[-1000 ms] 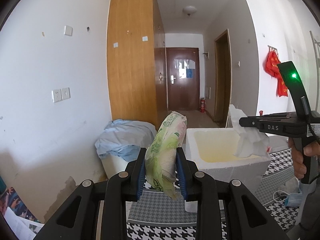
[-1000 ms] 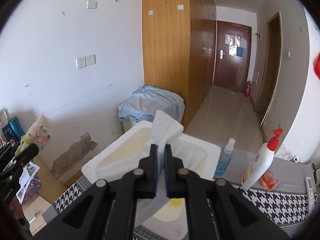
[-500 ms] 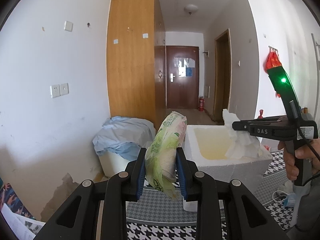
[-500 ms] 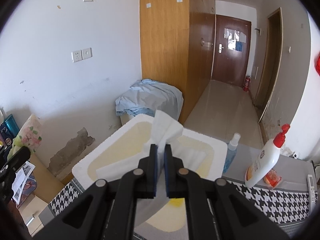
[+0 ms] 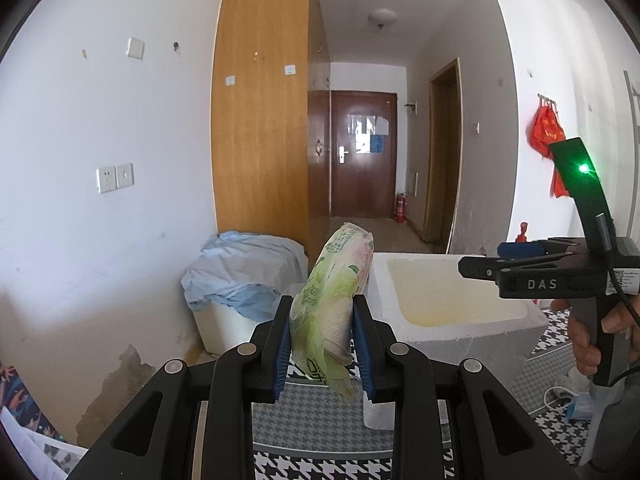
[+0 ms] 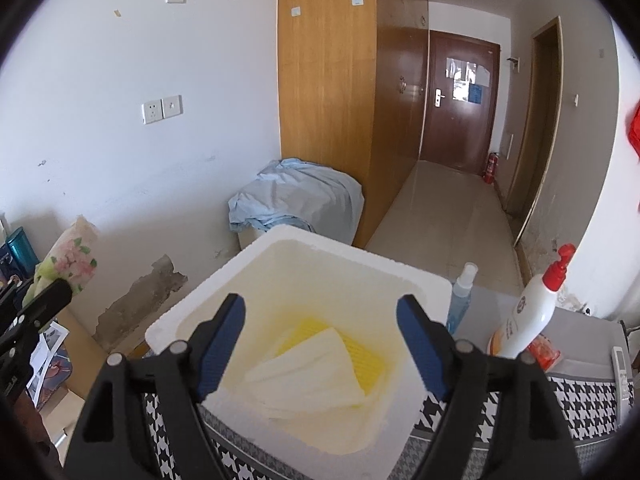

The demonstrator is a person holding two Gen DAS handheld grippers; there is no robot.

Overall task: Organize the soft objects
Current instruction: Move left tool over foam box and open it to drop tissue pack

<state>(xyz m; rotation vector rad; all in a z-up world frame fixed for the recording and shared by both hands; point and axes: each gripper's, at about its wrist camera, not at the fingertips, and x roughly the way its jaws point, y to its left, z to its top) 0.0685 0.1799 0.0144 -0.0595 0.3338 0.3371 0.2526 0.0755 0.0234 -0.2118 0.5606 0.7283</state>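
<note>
My left gripper is shut on a green flowered tissue pack, held upright in the air left of a white foam box. My right gripper is open and empty above that foam box. A white folded cloth lies on the box's yellowed bottom, right below the open jaws. The right gripper also shows in the left wrist view over the box. The tissue pack also shows at the left edge of the right wrist view.
The box stands on a houndstooth-covered table. A blue spray bottle, a white pump bottle and a remote stand right of the box. A blue cloth covers a bin by the wall. Books lie at left.
My right gripper has opened and let go of the white cloth, which now lies in the foam box. The left gripper still holds the tissue pack, about where it was.
</note>
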